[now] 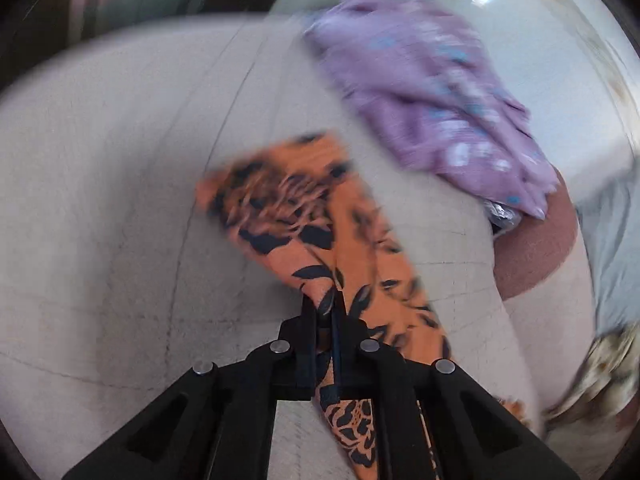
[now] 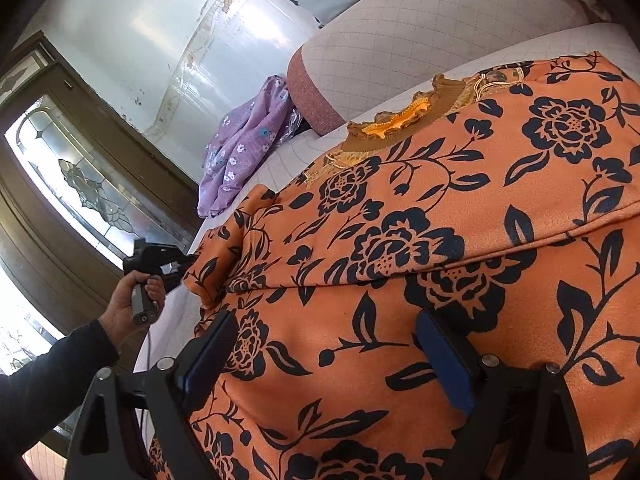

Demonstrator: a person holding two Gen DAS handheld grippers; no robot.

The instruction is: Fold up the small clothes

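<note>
Orange flowered top (image 2: 420, 240) lay on bed (image 1: 100, 200) | left gripper (image 1: 325, 312) pinched its sleeve, blurred | right gripper (image 2: 332, 344) hovered agape, empty | purple cloth (image 2: 240, 140) beside.

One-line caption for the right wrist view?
Open right gripper over orange floral top; left gripper pinches its sleeve.

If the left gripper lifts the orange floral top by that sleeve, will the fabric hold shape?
Probably not: the sleeve already drapes limply from the left gripper. The top creases softly on the bed, so it likely sags and drags.
</note>
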